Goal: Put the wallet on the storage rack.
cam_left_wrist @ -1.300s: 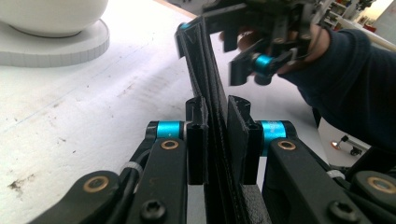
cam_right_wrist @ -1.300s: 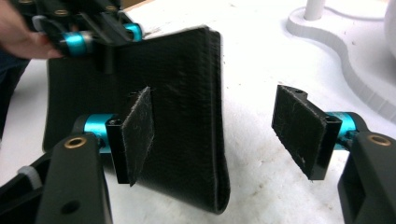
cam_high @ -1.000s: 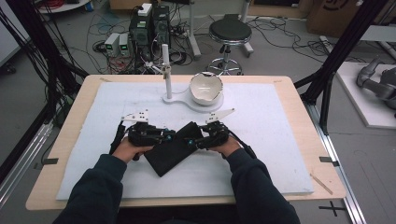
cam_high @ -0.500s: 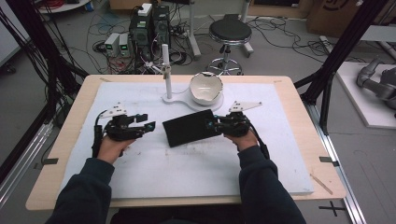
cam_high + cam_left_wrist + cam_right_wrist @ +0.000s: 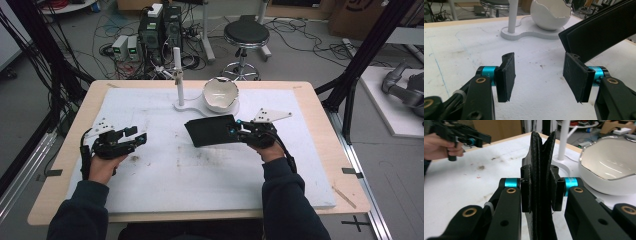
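A black folded cloth hangs just above the white mat, in front of the bowl. My right gripper is shut on its right edge; its jaws have just been closing, and the cloth's layers stand pinched between the pads. My left gripper is off to the left above the mat. Its jaws have just been opening, and the left gripper is open with nothing between its pads. The cloth slants above and beyond its right jaw, apart from it.
A white bowl with a jagged rim sits on a white base beside an upright white post at the back middle of the mat. The mat is stained. Stool, cables and electronics lie beyond the table's far edge.
Both grippers held the cloth together at the front middle. The left gripper has let go and moved left. The right gripper has carried the cloth right and toward the bowl.
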Available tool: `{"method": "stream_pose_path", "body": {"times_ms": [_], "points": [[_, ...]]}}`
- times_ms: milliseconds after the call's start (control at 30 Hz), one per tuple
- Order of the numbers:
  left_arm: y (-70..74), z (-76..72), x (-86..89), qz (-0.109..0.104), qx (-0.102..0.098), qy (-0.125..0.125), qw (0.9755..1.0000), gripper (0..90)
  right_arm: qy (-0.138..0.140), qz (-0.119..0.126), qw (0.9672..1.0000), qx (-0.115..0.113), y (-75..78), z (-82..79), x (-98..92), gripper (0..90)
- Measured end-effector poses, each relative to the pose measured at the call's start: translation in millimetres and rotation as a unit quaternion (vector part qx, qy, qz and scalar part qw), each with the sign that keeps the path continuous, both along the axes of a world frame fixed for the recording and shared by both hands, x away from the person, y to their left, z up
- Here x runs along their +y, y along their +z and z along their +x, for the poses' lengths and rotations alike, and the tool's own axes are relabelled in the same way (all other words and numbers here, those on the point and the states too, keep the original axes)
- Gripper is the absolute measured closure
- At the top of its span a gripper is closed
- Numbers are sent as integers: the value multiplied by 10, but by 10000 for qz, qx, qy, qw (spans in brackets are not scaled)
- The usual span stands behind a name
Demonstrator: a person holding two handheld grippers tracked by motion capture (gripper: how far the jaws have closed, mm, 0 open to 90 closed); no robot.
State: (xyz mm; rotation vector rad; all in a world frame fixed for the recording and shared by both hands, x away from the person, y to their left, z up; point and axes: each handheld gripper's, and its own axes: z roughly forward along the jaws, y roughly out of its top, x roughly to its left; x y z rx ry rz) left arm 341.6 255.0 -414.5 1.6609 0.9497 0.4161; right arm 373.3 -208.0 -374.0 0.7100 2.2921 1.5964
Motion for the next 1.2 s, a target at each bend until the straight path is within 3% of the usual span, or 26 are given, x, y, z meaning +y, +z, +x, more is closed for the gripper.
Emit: {"method": "stream_pose_path", "body": {"times_ms": [467,733,900,1100,1200], "points": [[-33,26,-22,-67,67,-33,10000,435,318,122,9993,-160,121,-4,291,740],[-30,25,-9,-73,63,-41,9999,437,562,190,9982,-75,186,133,517,718],[-27,25,10,-117,54,-31,9999,437,701,439,9966,52,125,218,675,695],[-28,24,17,-141,60,-16,9999,439,686,553,9961,-68,75,268,806,695],[-25,19,22,-110,57,-27,9999,440,552,568,9968,-106,69,282,838,740]]}}
